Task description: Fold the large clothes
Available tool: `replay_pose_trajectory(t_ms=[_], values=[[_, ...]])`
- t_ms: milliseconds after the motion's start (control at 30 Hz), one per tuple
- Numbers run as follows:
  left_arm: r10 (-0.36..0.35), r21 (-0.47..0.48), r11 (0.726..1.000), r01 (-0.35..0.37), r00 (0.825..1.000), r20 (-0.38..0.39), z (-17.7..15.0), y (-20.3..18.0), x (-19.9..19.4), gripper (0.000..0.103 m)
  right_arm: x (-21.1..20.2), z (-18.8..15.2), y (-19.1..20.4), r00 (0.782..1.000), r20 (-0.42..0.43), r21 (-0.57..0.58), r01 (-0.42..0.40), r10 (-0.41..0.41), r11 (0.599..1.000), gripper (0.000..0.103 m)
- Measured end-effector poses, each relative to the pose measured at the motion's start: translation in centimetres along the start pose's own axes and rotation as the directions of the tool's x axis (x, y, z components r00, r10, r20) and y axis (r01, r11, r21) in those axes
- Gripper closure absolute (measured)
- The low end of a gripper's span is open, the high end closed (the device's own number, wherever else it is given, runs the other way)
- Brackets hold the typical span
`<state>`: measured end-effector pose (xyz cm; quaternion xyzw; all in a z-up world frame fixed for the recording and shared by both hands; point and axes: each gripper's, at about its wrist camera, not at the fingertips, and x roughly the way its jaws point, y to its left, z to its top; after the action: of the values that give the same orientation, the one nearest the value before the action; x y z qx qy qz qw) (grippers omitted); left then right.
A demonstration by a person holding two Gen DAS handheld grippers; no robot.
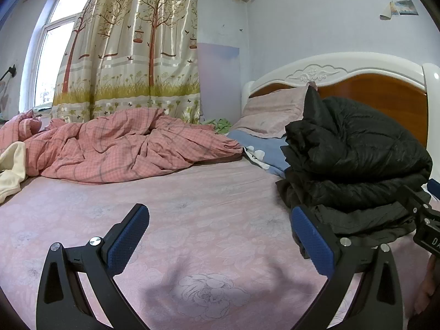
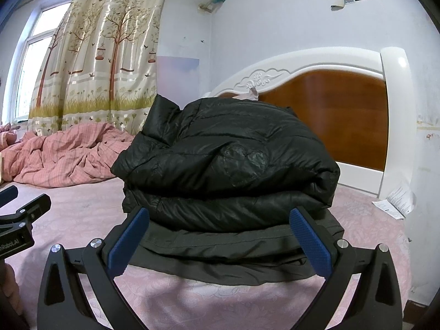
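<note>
A black puffer jacket (image 2: 225,165) lies folded in a thick stack on the pink bed sheet (image 2: 82,211), near the headboard. It also shows at the right of the left wrist view (image 1: 357,159). My right gripper (image 2: 220,242) is open, its blue pads on either side of the stack's near lower edge, gripping nothing. My left gripper (image 1: 220,236) is open and empty over bare sheet (image 1: 192,192), left of the jacket; its right finger is close to the stack's corner. The right gripper shows at that view's right edge (image 1: 420,209).
A crumpled pink checked quilt (image 1: 118,143) lies at the far left of the bed. A pillow (image 1: 272,112) leans on the wooden headboard (image 2: 330,110). A cream cloth (image 1: 11,167) is at the left edge. Papers (image 2: 398,200) lie by the bed's right post.
</note>
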<state>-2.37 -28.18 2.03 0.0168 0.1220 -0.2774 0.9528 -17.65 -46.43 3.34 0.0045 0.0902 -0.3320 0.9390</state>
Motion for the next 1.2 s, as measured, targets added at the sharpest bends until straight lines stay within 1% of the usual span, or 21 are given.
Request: replay_pose_trajectory(t_ms=[533,1200], values=[[0.000,-0.001,1.000,0.000,1.000,0.001,0.02,0.03,0.04,0.000,-0.67,-0.18,0.36,1.000,-0.012,0.024,-0.002,0.002,1.000,0.000],[0.006,0.008,1.000,-0.007,1.000,0.002,-0.10,0.50,-0.33,0.000,-0.89,-0.23,0.61,1.000,-0.020,0.022,0.000,0.001,1.000,0.000]])
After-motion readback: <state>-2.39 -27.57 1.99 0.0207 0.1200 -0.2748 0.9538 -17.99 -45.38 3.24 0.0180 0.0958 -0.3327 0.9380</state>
